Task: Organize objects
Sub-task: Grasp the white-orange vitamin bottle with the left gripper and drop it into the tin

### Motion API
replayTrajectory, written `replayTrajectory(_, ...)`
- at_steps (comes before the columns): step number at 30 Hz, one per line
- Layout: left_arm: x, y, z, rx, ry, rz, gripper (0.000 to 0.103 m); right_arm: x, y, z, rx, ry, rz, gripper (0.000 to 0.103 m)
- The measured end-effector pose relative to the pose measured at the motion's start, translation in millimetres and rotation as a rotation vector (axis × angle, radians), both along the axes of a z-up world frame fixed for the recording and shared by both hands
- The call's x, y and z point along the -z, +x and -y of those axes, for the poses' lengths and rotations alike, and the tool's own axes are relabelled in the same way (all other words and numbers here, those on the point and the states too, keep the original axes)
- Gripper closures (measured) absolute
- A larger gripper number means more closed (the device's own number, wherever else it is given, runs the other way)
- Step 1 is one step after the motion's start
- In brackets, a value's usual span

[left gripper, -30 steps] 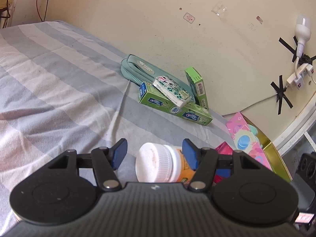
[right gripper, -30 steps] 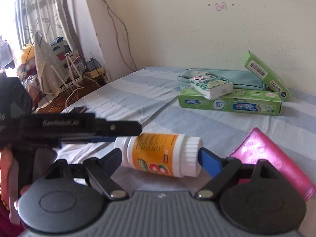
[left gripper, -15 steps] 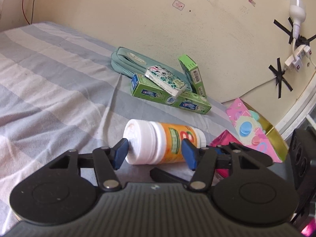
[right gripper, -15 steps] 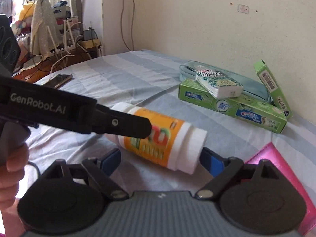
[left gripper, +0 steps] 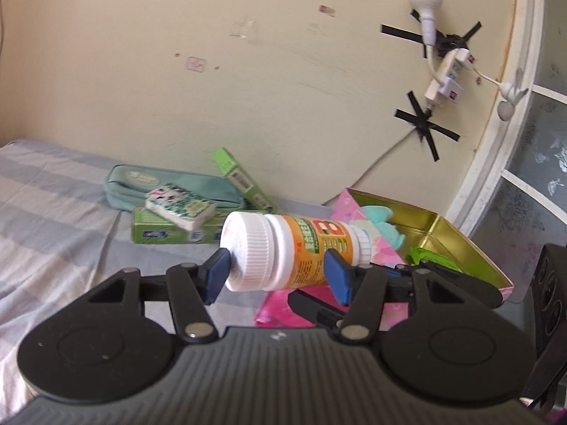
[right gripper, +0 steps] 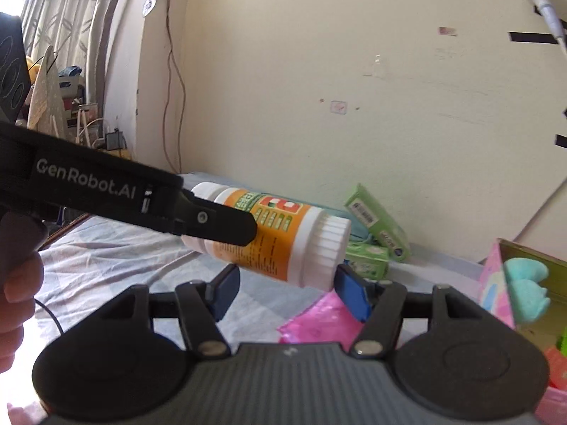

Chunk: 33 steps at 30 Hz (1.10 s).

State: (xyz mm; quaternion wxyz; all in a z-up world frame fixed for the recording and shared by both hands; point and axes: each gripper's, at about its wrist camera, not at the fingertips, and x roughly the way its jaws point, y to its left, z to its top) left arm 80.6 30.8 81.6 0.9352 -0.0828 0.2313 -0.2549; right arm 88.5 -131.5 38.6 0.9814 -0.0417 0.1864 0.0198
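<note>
Beyond both grippers a striped bed (left gripper: 53, 219) is seen. The orange bottle (left gripper: 283, 251) is clamped above it by the still-tightening left gripper (left gripper: 276, 272). The right gripper (right gripper: 287, 288) is closing just under the bottle's cap, its pads not pressing.

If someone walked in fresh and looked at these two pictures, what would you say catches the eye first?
The orange bottle with a white cap stands out first, held sideways off the striped bed in the closing left tool. Next comes the gold tin at the right by the wall, with pink and turquoise items inside. Behind the bottle, green boxes and a teal pouch lie piled against the wall.
</note>
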Motion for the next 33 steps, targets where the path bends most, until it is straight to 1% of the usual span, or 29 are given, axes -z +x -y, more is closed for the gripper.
replayTrajectory(4, -9.4, 1.5, 54.7, 0.106, 0.043, 0.027, 0.043, -5.8, -25.6, 39.0, 0.119, -0.002, 0.059, 0.042)
replayTrajectory(6, -11.8, 2.1, 83.6, 0.162, 0.06, 0.04, 0.043, -6.0, -36.7, 60.4, 0.18, -0.005, 0.076, 0.042)
replayTrajectory(8, -11.2, 3.2, 110.9, 0.208, 0.074, 0.05, 0.043, -4.3, -45.6, 83.0, 0.233, 0.014, 0.083, 0.042)
replayTrajectory(10, -9.5, 5.0, 136.4, 0.24, 0.086, 0.044, 0.043, -2.9, -52.8, 106.8, 0.275, 0.039, 0.085, 0.042)
replayTrajectory(14, -1.1, 11.5, 180.4, 0.296, 0.104, 0.014, 0.043, -1.4, -65.2, 141.9, 0.345, 0.041, 0.093, 0.041)
replayTrajectory(15, 2.0, 13.8, 189.4, 0.308, 0.107, 0.001, 0.043, -0.2, -66.9, 150.0, 0.359, 0.047, 0.095, 0.039)
replayTrajectory(17, 7.3, 18.9, 206.1, 0.33, 0.101, -0.015, 0.043, 3.1, -72.8, 163.6, 0.388, 0.073, 0.106, 0.033)
replayTrajectory(19, 10.6, 22.4, 220.3, 0.315, 0.113, -0.013, 0.042, 10.8, -75.7, 178.8, 0.425, 0.104, 0.131, 0.024)
replayTrajectory(22, 9.7, 24.7, 228.5, 0.281, 0.116, 0.008, 0.042, 16.6, -77.4, 197.3, 0.527, 0.1, 0.125, 0.024)
replayTrajectory(26, 3.5, 23.2, 223.9, 0.256, 0.102, 0.02, 0.042, 12.9, -93.2, 211.3, 0.576, 0.157, 0.211, 0.024)
replayTrajectory(30, 0.1, 17.5, 199.5, 0.23, 0.091, 0.037, 0.042, 12.1, -101.9, 210.0, 0.572, 0.164, 0.265, 0.024)
replayTrajectory(33, -0.9, 16.1, 166.8, 0.189, 0.092, 0.039, 0.042, 12.1, -104.9, 205.9, 0.539, 0.165, 0.295, 0.025)
